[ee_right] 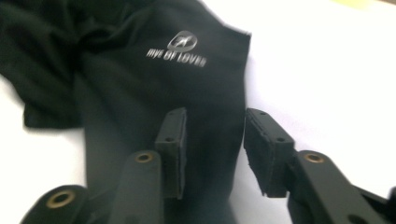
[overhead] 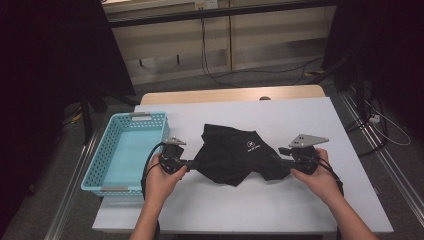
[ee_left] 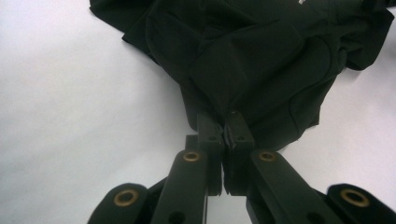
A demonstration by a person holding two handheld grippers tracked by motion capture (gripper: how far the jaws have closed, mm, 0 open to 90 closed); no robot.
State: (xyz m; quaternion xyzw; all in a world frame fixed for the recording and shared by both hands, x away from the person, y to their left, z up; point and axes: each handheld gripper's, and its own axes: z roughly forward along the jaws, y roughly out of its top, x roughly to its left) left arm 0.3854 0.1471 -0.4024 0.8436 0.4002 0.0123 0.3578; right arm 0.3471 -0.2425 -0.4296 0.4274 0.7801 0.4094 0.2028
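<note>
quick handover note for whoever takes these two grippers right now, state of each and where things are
Left gripper: shut on the left edge of the crumpled black fabric garment with the small white logo.
Right gripper: jaws apart over the garment's right edge, pressing nothing.
Garment lies bunched mid-table on the white table top; the light blue perforated plastic basket at the left holds nothing.
Done: left-side grip. Left: probably grip the right edge, then handle the garment; nothing is in the basket yet.

High view above table looking forward and down, both gripper views close, low, sharing black garment
</note>
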